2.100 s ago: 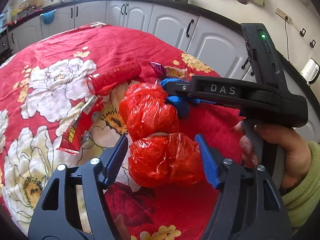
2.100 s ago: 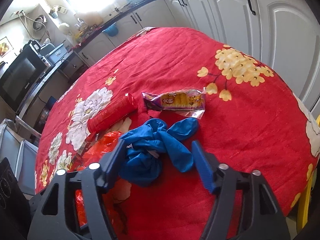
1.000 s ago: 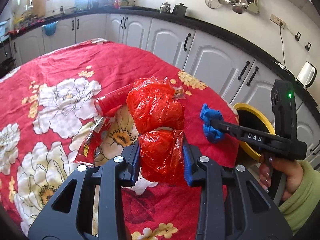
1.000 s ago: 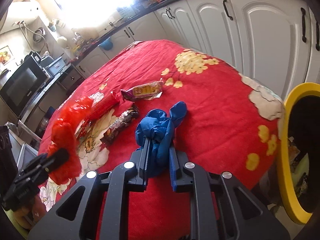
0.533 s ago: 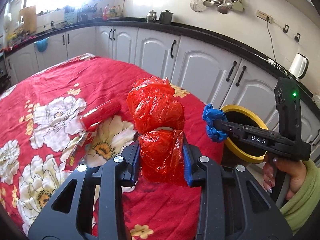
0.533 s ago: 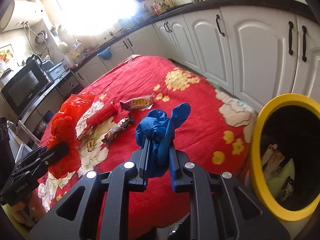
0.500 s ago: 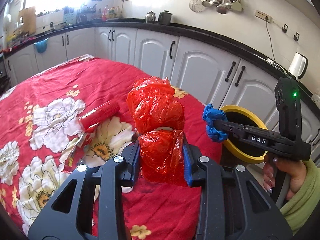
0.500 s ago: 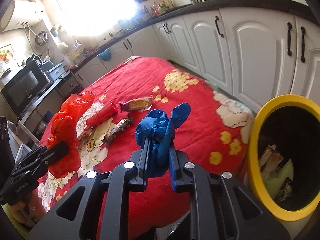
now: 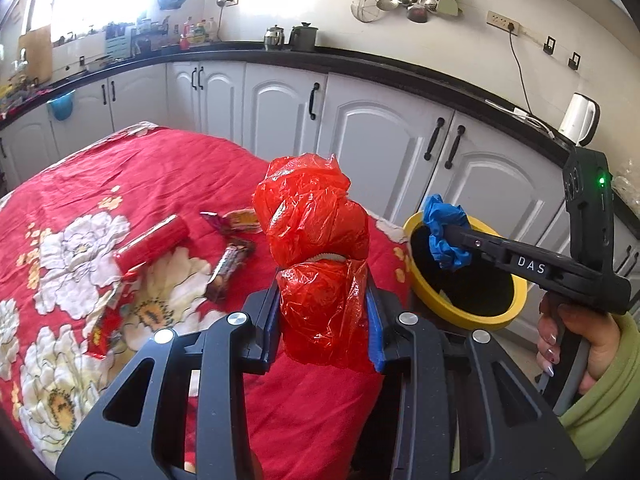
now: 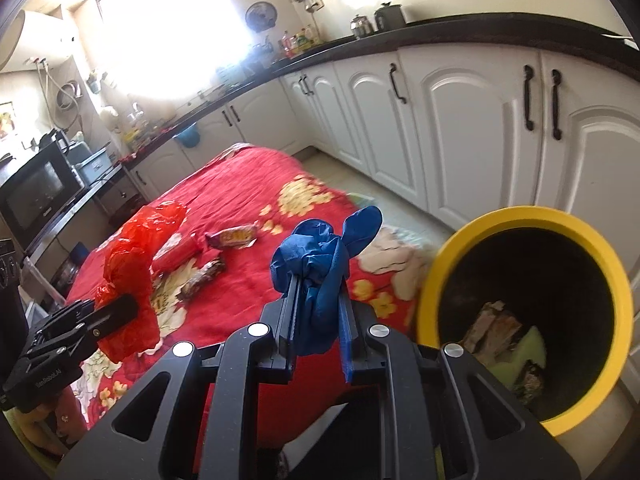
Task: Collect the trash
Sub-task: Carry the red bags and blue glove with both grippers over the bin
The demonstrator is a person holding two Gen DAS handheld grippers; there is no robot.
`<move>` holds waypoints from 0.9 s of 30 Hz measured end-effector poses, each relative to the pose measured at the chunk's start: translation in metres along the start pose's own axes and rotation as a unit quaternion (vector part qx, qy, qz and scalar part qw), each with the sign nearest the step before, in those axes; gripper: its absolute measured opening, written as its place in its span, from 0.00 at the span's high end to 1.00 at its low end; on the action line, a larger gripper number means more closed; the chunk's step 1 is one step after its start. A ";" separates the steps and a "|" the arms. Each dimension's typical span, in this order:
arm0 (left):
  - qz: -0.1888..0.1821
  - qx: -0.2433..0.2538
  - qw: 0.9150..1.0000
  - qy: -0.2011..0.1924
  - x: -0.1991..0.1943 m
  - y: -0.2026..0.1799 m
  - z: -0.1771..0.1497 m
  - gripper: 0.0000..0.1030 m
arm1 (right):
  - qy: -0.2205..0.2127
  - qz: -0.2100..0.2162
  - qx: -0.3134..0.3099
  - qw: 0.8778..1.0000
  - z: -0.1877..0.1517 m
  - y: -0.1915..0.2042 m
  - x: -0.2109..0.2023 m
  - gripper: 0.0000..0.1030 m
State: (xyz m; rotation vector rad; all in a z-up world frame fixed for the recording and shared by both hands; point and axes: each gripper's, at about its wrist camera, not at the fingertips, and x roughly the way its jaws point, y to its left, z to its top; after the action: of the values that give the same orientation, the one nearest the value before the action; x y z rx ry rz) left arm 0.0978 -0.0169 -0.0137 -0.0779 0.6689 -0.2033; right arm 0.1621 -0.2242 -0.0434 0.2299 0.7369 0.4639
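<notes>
left view / left gripper (image 9: pixel 324 316): clamped on the lower lobe of the red bag (image 9: pixel 316 256), held up over the table (image 9: pixel 192 168), short of the bin (image 9: pixel 466 312).
left view / right gripper (image 9: pixel 450 240): pinching the blue glove (image 9: pixel 444 232), which sits over the bin's near rim.
left view / risk: top lobe of the bag is unsupported and light; released early, it likely lands on the cloth or floor.
left view / leftovers: red tube (image 9: pixel 152 242), two wrappers (image 9: pixel 230 266) on the table.
right view / right gripper (image 10: pixel 316 312): shut tight on the glove (image 10: pixel 320 264), bin (image 10: pixel 592 232) off to the right, not below.
right view / risk: glove may cling to the fingers or drape on the rim.
right view / bin contents: brown scraps, pale green piece, dark bits at the bottom; mostly empty.
</notes>
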 end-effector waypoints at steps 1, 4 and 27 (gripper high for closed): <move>-0.002 0.001 1.000 -0.001 0.001 -0.003 0.001 0.74 | -0.003 -0.003 0.002 1.000 0.001 -0.003 -0.003 0.85; -0.009 0.003 1.000 -0.004 0.003 -0.012 0.005 0.74 | -0.009 -0.012 0.007 1.000 0.002 -0.013 -0.008 0.85; -0.067 0.043 0.997 -0.001 0.045 -0.093 0.031 0.74 | -0.045 -0.076 0.057 0.994 0.006 -0.100 -0.051 0.85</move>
State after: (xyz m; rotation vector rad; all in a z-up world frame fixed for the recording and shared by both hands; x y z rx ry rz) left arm 0.1361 -0.1174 -0.0039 -0.0411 0.6532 -0.3612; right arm 0.1652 -0.3368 -0.0450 0.2968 0.6881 0.2647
